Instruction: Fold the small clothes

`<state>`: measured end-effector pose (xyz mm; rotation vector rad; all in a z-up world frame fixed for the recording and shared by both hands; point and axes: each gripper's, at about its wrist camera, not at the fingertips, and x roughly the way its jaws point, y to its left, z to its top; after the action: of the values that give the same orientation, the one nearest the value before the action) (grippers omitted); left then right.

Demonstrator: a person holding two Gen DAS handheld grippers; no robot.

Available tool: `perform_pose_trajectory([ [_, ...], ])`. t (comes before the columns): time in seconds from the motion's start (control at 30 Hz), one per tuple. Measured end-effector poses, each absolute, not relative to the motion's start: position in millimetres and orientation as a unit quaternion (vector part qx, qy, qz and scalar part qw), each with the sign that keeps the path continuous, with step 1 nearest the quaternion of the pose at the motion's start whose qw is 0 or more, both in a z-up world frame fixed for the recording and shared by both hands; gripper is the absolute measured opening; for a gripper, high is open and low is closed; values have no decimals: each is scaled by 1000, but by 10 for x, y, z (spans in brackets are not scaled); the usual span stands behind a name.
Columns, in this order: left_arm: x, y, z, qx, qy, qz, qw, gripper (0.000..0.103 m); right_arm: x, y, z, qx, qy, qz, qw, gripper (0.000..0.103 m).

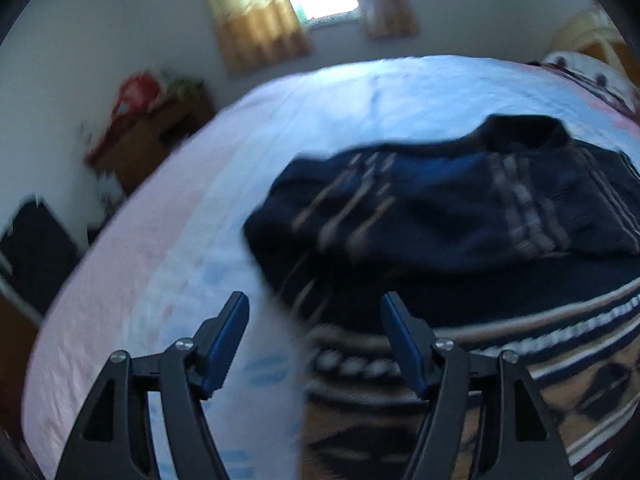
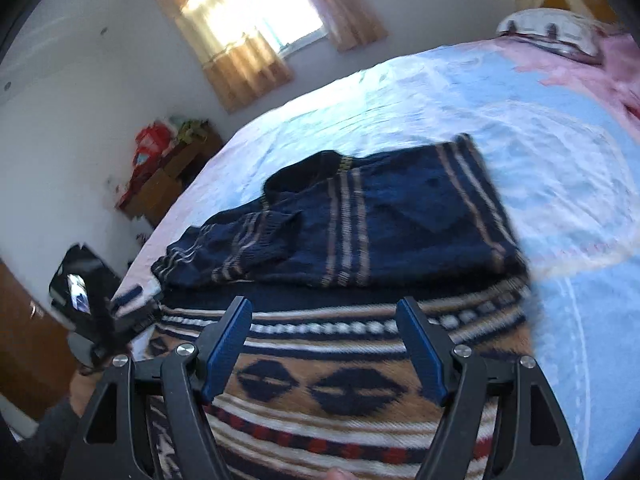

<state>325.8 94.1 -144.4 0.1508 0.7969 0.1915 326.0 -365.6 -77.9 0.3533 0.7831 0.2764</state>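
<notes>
A navy knitted sweater (image 2: 360, 216) with tan stripes and a patterned tan, white and red band lies on the bed, its sleeves folded in over the body. In the left wrist view the sweater (image 1: 460, 216) fills the right half. My left gripper (image 1: 314, 304) is open and empty, above the sweater's left edge. My right gripper (image 2: 324, 308) is open and empty, above the patterned lower part of the sweater. The left gripper also shows in the right wrist view (image 2: 120, 312) at the sweater's left edge.
The bed (image 2: 540, 152) has a pale blue and pink cover. A white patterned pillow (image 2: 548, 28) lies at its far right. A wooden cabinet (image 2: 168, 184) with red items stands by the wall under a curtained window (image 2: 260, 12).
</notes>
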Motion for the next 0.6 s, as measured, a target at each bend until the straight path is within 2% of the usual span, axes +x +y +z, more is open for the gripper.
perform_pose_trajectory([
  [0.13, 3285, 1157, -1465, 13, 406, 89, 910, 71, 3681, -3401, -659, 166, 419, 155, 879, 75],
  [0.2, 3288, 1193, -1490, -3, 410, 84, 908, 72, 3917, -3288, -701, 173, 435, 150, 871, 69],
  [0.5, 3230, 1483, -1594, -112, 426, 31, 897, 78, 4657, -2690, -1249, 154, 491, 117, 849, 66],
  [0.53, 3224, 1478, -1596, -117, 425, 29, 897, 78, 4716, -2640, -1297, 149, 496, 109, 848, 64],
  [0.6, 3221, 1476, -1598, -123, 424, 23, 897, 80, 4811, -2564, -1381, 140, 501, 93, 849, 47],
])
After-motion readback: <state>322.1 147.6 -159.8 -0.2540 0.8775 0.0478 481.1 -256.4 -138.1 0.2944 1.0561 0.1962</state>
